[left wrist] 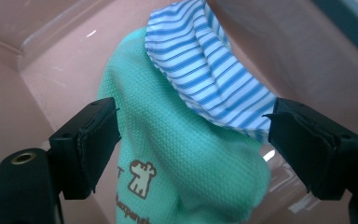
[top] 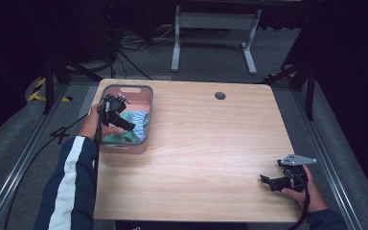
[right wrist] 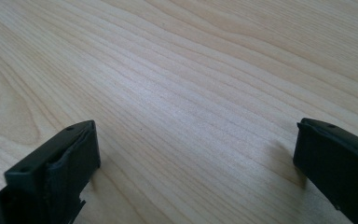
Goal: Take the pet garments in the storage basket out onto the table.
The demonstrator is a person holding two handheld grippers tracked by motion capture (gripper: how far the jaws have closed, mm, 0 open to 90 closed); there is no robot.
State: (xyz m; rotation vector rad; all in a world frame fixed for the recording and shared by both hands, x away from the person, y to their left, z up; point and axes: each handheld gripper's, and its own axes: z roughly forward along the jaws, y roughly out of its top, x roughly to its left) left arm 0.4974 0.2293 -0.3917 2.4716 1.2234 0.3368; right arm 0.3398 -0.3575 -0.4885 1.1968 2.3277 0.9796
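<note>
Wooden counter [top: 196, 143] across the middle of the high view, with a pink bin [top: 146, 93] at its upper left corner and a small dark round hole [top: 220, 95] near the far edge, upper centre. Inside the bin, a mint-green cloth [top: 130, 129] and a blue-striped cloth [top: 141, 116] bunched together toward the bin's right side. Left hand-held gripper [top: 120, 122] reaching down into the bin from the left of the frame, gripped by a hand [top: 92, 123] at the end of a dark sleeve with a white stripe [top: 67, 182]. In the left gripper view, jaws spread wide to either side of the green cloth [left wrist: 177, 149], not touching it as far as can be told; striped cloth [left wrist: 205, 70] draped over the green one's upper right, a small brown animal print [left wrist: 141, 176] low on the green fabric, pink bin wall [left wrist: 307, 51] behind. Right hand-held gripper [top: 268, 181] at the lower right of the high view, near the counter's front right corner, well apart from the bin, grey plate [top: 298, 159] on top. In the right gripper view, jaws spread wide just above bare wood grain [right wrist: 191, 93], holding nothing.
</note>
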